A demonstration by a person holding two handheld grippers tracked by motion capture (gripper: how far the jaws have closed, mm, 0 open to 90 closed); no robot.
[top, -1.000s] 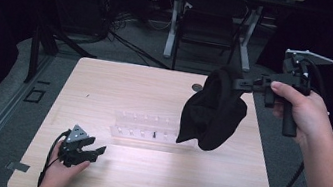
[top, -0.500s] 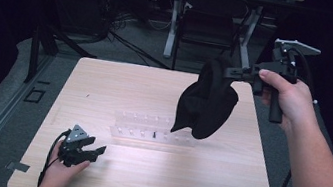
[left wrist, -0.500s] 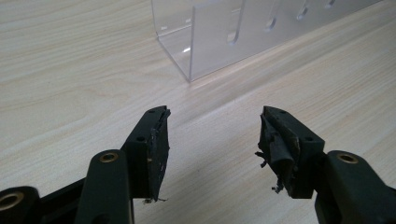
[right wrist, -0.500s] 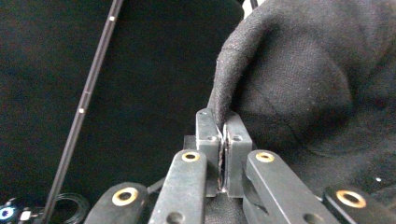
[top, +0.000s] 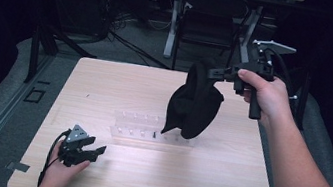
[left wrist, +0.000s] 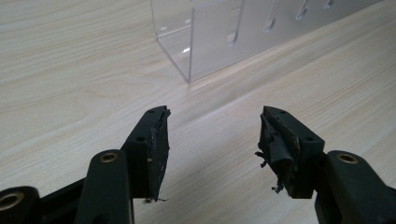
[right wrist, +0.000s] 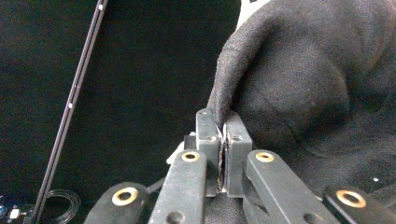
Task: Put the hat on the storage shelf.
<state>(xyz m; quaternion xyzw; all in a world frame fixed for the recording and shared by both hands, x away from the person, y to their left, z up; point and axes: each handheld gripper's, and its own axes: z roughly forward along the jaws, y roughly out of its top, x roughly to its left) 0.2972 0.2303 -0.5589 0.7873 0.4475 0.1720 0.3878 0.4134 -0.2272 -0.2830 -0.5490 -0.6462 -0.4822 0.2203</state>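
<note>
Black cloth [top: 194, 105], perhaps a beanie, swung left, right gripper [top: 214, 73] clamping it; left gripper [top: 98, 150] gapes.

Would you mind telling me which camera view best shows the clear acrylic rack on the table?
The left gripper view: the clear acrylic rack is near, its end wall and slots sharp. The high view shows its whole length faintly, with the black cloth hanging over its right end.

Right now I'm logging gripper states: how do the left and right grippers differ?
The left gripper is open and holds nothing; the right gripper is shut on a black cloth. The left rests low on the wooden table near the clear acrylic rack; the right is raised, with the cloth hanging above the rack. Both have two black jaws and are hand-held.
</note>
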